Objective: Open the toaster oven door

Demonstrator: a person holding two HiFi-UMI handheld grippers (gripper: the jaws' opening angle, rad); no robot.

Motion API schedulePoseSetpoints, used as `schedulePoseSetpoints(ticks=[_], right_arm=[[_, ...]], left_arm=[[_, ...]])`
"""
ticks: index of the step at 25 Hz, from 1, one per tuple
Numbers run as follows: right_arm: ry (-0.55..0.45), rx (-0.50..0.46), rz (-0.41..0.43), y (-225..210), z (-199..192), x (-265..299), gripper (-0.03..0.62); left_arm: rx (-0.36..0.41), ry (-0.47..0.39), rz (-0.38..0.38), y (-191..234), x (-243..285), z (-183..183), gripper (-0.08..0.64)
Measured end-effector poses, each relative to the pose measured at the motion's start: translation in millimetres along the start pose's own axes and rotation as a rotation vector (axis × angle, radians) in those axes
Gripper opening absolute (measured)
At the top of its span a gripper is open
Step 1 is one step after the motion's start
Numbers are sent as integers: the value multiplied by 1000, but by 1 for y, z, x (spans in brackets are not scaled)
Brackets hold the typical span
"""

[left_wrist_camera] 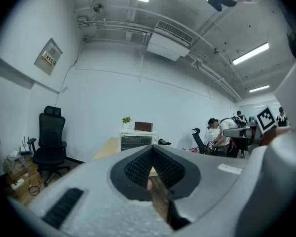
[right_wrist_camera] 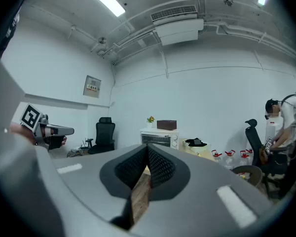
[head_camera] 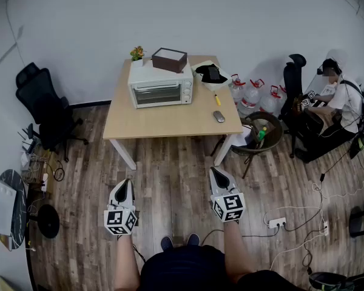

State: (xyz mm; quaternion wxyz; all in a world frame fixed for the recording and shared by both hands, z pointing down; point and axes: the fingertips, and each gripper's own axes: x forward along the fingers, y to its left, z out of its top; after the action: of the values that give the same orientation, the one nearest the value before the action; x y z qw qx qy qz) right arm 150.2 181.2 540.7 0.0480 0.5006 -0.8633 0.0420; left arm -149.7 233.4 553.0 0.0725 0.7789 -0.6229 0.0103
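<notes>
The white toaster oven (head_camera: 161,88) stands at the back left of a light wooden table (head_camera: 170,123), its glass door closed. It shows small and far off in the left gripper view (left_wrist_camera: 135,141) and the right gripper view (right_wrist_camera: 159,138). A brown box (head_camera: 169,59) rests on top of it. Both grippers hang over the wooden floor near my body, well short of the table. The left gripper (head_camera: 128,182) (left_wrist_camera: 152,151) has its jaw tips together with nothing between them. The right gripper (head_camera: 214,171) (right_wrist_camera: 148,148) is likewise shut and empty.
A black office chair (head_camera: 45,111) stands left of the table. Water bottles (head_camera: 255,99), a round stool and a seated person (head_camera: 340,102) are to the right. A mouse (head_camera: 219,116) and dark items lie on the table's right side. Cables and a power strip (head_camera: 277,222) lie on the floor.
</notes>
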Motion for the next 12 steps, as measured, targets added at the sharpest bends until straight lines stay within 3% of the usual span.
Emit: schedulePoseSetpoints(ticks=[3,7,12], right_arm=[[-7,0,3,-2,-1,0,8],[-27,47,5,-11,0,1,9],[-37,47,12,-17,1,-1,9]], left_arm=[[-4,-2,-8,-4,3,-1,2],[69,16,-18,-15,10,-2,2],[17,4,-28,-22,14,-3,2]])
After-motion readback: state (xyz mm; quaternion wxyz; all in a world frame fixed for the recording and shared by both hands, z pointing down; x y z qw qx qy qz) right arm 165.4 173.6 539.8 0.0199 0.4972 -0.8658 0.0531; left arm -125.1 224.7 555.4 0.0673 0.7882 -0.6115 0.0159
